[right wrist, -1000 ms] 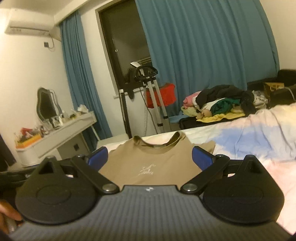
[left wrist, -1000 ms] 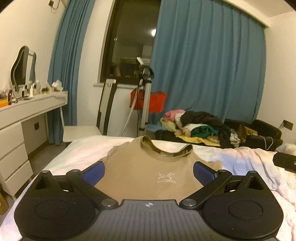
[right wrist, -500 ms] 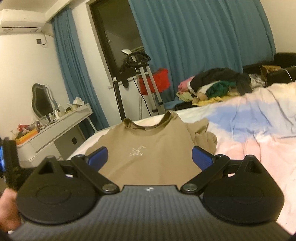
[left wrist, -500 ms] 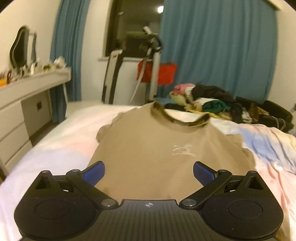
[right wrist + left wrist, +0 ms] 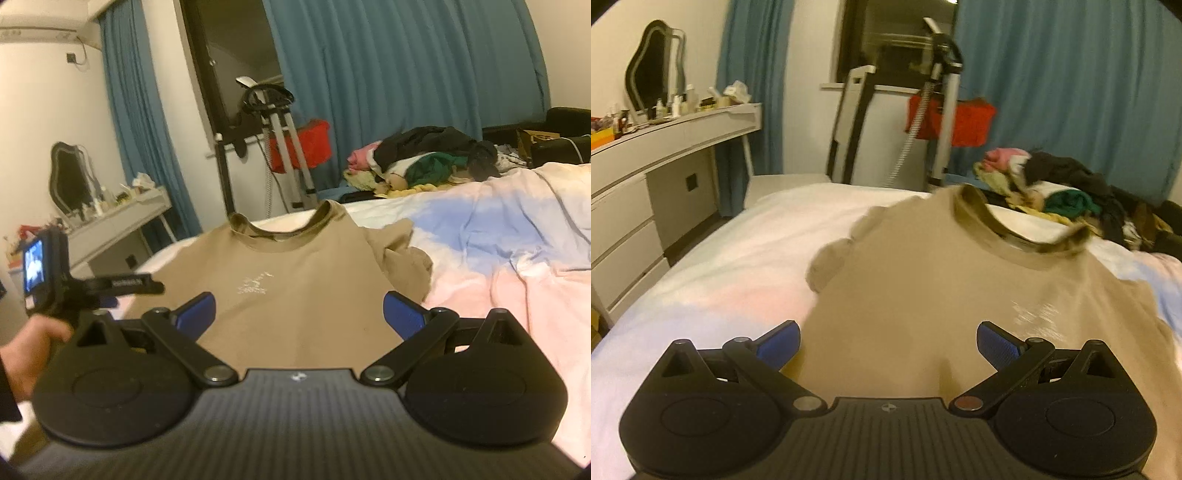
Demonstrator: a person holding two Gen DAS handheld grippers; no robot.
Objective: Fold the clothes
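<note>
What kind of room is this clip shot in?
Most likely a home bedroom: a bed with a tan T-shirt spread on it, a dressing table with a mirror, and a clothes pile by the curtains.

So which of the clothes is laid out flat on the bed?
The tan T-shirt, spread front-up on the bed right ahead of both open grippers. The other clothes are bunched in a pile further back by the blue curtain.
</note>
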